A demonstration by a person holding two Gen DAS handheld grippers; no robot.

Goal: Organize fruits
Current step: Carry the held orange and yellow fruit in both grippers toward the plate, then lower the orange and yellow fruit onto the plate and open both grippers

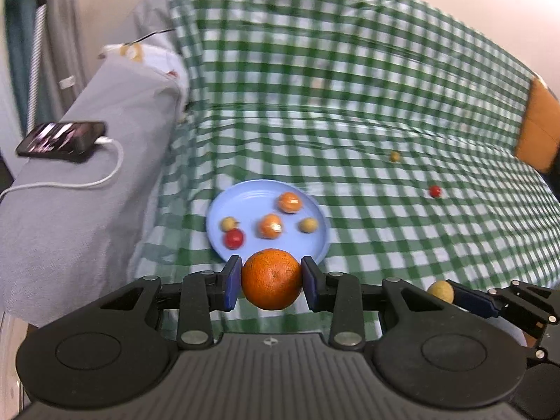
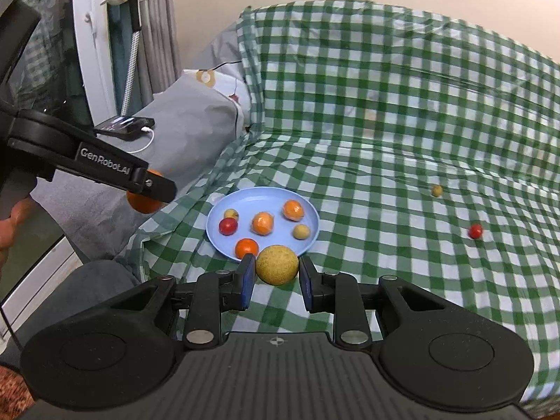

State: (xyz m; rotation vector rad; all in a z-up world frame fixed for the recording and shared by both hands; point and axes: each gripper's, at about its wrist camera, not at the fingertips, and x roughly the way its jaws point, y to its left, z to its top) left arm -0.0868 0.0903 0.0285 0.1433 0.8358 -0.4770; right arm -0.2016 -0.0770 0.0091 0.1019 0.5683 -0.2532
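The left gripper [image 1: 271, 280] holds an orange [image 1: 271, 279] between its two blue pads, which press on both sides of it. It hangs just in front of the near rim of the blue plate [image 1: 245, 196]. The right gripper [image 2: 276, 274] holds a yellow-brown ball fruit [image 2: 277, 265] in the same way, jaws closed on it, also at the near rim of the plate.

The plate lies on a green checked cloth [image 2: 385, 122], near the cloth's left edge, where a grey armrest [image 1: 87, 192] begins. To the right of the plate the cloth is wide and mostly bare up to its right edge.

On the plate, in the right wrist view, six fruits can be counted: two wrapped orange fruits [image 2: 262, 223], two small yellow-brown fruits [image 2: 301, 231], one red fruit [image 2: 228, 226] and one small orange fruit [image 2: 246, 247] at the near rim. In the left wrist view only five are seen, because the held orange covers the near rim.

Off the plate, two fruits lie well apart on the right part of the cloth: one small yellow-brown one [image 2: 436, 190] and one small red one [image 2: 475, 231].

A phone [image 1: 63, 140] with a white cable [image 1: 87, 182] rests on the armrest. At the right edge of the left wrist view something orange [image 1: 539, 126] is cut off; perhaps a cushion, I cannot tell. The left wrist view is blurred.
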